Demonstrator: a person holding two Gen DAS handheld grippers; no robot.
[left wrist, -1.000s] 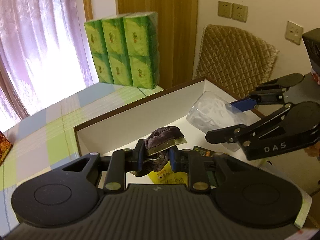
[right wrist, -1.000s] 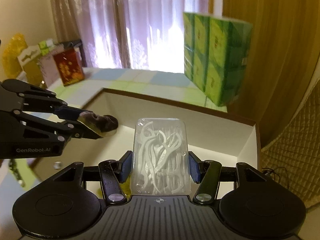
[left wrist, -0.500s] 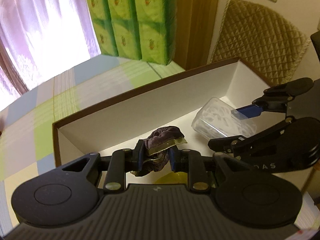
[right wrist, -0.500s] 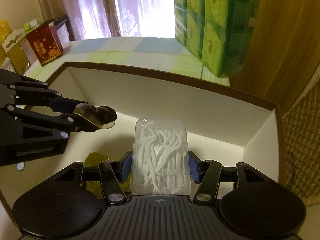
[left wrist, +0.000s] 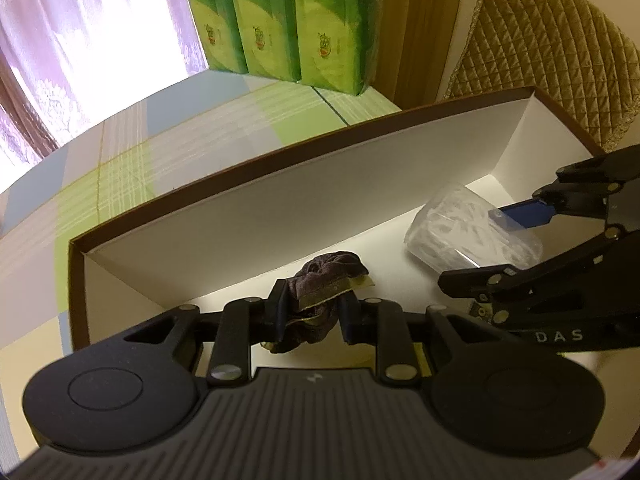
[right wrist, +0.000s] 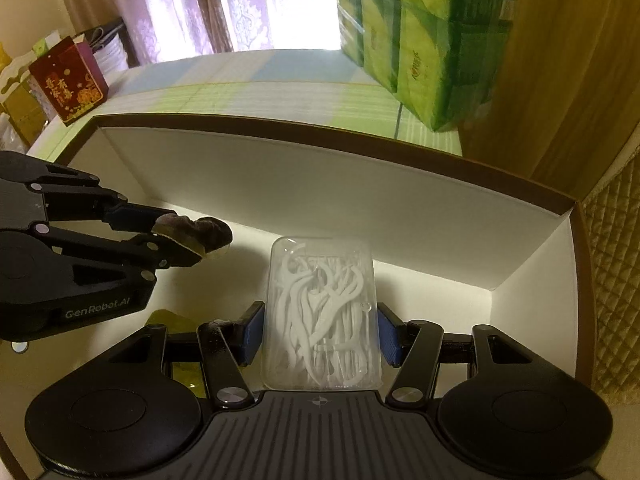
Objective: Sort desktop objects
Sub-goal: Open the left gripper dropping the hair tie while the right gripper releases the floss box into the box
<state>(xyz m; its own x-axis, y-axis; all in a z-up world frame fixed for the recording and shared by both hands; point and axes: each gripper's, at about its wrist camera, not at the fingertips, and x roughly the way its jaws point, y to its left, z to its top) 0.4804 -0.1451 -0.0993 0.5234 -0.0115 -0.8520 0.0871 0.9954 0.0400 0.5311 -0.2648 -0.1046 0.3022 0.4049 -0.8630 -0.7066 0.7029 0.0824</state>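
My left gripper (left wrist: 312, 316) is shut on a dark purple hair scrunchie (left wrist: 326, 278) with a card tag and holds it inside the white box with a brown rim (left wrist: 280, 208). It also shows in the right wrist view (right wrist: 188, 242) with the scrunchie (right wrist: 204, 234). My right gripper (right wrist: 320, 332) is shut on a clear plastic case of white floss picks (right wrist: 322, 312), held low inside the same box (right wrist: 320, 188), to the right of the left gripper. The case shows in the left wrist view (left wrist: 464, 228) between the right gripper's fingers (left wrist: 524, 212).
A yellow packet (right wrist: 176, 320) lies on the box floor under the grippers. Stacked green tissue packs (left wrist: 280, 20) stand on the checked tablecloth (left wrist: 160, 140) behind the box. A red gift bag (right wrist: 70, 80) stands far left. A quilted chair back (left wrist: 540, 48) is at the right.
Both grippers have moved forward and down into the box, still holding their objects. The far box wall and tissue packs look closer.
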